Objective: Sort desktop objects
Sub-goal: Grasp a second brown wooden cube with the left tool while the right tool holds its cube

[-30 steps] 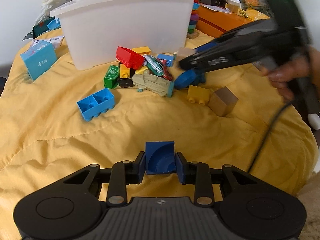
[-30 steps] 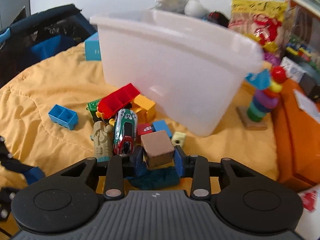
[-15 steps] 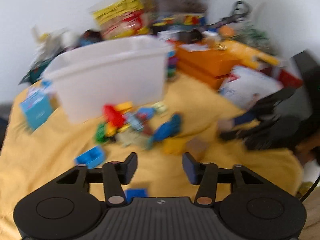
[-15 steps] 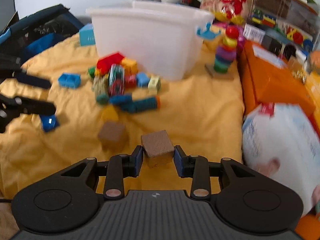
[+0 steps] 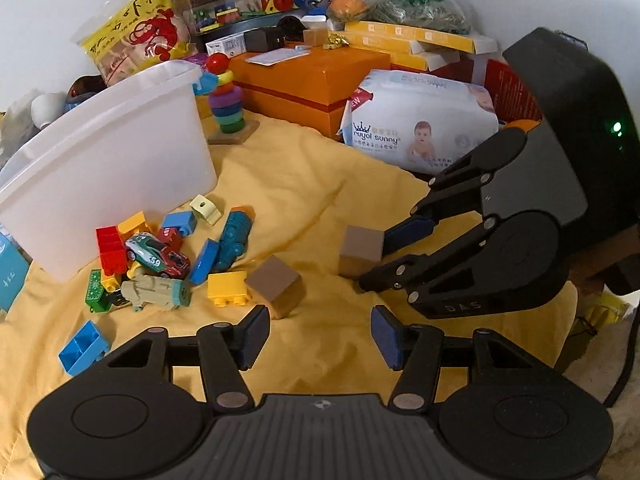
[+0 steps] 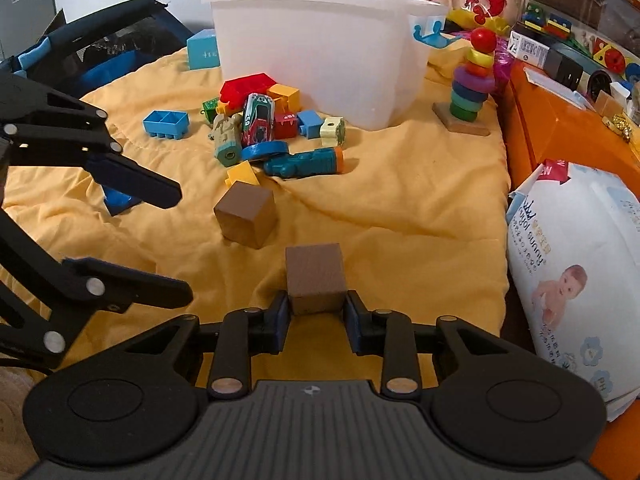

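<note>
A: Step in hand?
B: Looks like pulling the wooden cubes out of the toy pile. Right gripper (image 6: 316,312) clamped on cube (image 6: 316,276), jaws closed to its width. Low over mid blanket (image 6: 400,208), toward the edge by the wipes pack (image 6: 568,280). Can't tell whether touching cloth or just clear of it
A: Left?
B: Left gripper (image 5: 318,336) wide open, gripping nothing, at near edge of blanket. Second cube (image 5: 274,280) loose just ahead of its left finger, touching or nearly touching yellow brick (image 5: 227,286)
A: Next move?
B: Judgement only: either park held cube beside second cube, or carry it to bin (image 6: 320,52). Either way, hold the squeeze until seated, then open fully and back straight off. Soft wrinkled cloth, so expect some tilt on release. Left gripper close by, so mind the clearance
A: Containers?
B: One white bin, upright, no lid, at far edge of blanket. Inside hidden in both views; nothing readable through the cloudy walls. Pile (image 6: 276,128) heaped against its front wall, all outside it. Blue brick (image 6: 166,124) apart from pile, toward left edge
</note>
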### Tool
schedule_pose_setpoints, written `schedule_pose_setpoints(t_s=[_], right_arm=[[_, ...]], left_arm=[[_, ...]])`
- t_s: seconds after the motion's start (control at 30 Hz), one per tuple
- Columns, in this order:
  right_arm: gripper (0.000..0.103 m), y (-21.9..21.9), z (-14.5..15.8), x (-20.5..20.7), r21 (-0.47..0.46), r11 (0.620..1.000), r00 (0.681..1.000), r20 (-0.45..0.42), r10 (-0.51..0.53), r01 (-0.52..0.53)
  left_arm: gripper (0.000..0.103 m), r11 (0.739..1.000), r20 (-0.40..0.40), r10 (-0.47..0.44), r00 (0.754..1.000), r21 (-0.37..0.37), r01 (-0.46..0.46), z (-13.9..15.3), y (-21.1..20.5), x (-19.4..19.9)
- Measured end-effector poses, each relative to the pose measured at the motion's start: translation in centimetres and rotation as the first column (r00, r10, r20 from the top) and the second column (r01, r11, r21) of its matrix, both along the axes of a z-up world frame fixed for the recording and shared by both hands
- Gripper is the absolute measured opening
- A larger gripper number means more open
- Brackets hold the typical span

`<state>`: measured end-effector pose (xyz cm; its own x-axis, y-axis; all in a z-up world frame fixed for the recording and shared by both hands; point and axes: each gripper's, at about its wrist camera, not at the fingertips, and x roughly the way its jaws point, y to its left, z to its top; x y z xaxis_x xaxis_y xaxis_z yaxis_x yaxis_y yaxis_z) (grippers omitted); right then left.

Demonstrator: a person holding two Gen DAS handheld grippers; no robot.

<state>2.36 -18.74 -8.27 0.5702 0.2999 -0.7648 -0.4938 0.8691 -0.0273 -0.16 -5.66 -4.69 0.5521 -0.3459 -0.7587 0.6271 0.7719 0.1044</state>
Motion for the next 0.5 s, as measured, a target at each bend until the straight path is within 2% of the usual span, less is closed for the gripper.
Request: schedule_pose_setpoints(t_s=[0.33, 0.5], right_arm=[[0.032, -1.0, 0.0, -0.2, 0.009, 1.0, 1.0, -0.011, 0.019, -0.018], [0.032, -0.8, 0.1, -0.2, 0.004, 1.0, 1.0, -0.008, 0.029, -0.029]], left_arm=[[0.06, 0.996, 0.032, -0.034, 0.999, 0.082, 0.031, -0.8, -2.0, 0.1], [0.06, 0.99, 0.099, -0.021, 0.995, 0.139, 0.007, -1.2, -2.7, 1.4]])
